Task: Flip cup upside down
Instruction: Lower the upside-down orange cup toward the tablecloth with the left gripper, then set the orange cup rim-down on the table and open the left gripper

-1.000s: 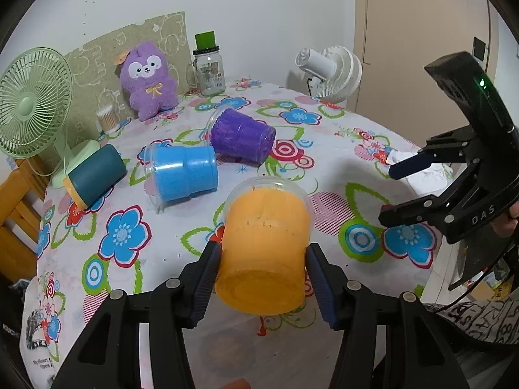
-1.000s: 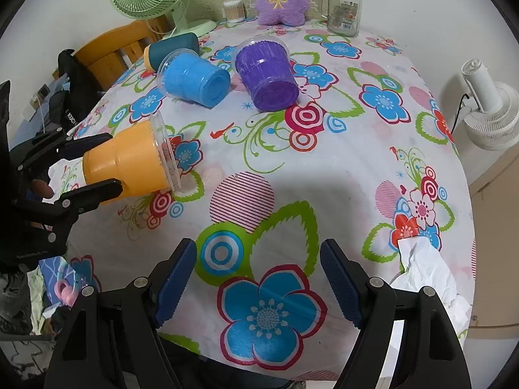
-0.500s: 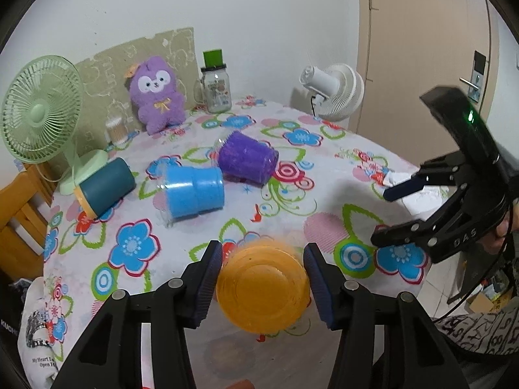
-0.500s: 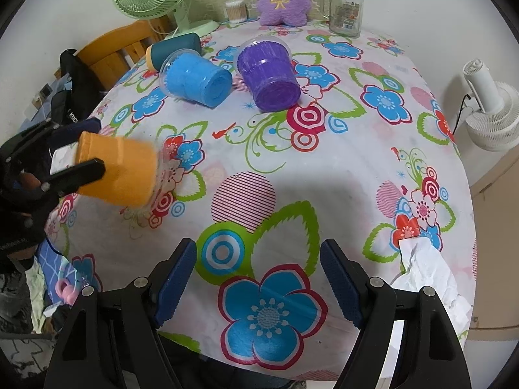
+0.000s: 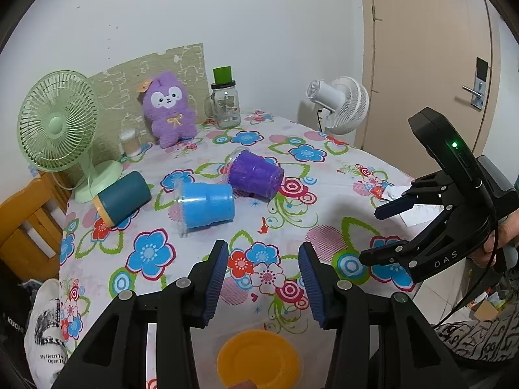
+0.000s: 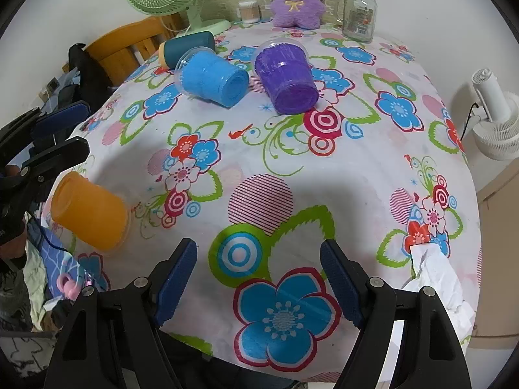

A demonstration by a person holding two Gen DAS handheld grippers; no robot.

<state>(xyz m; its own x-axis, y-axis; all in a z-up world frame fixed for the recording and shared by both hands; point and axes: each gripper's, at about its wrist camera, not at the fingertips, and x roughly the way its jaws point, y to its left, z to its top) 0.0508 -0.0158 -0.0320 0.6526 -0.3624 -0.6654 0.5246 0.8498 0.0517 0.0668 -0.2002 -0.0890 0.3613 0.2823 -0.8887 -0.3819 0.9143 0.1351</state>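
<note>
The orange cup (image 6: 89, 215) stands mouth-down near the table's (image 6: 340, 168) edge, its flat base up, just below the left tool (image 5: 261, 278), whose 2 blue-padded fingers are spread wide with nothing between them. The right tool (image 6: 258, 280) is likewise wide open and empty over the flowered cloth. Farther back, a blue cup (image 6: 212, 79), a purple cup (image 6: 287, 76) and a teal cup (image 6: 186, 48) lie on their sides.
</note>
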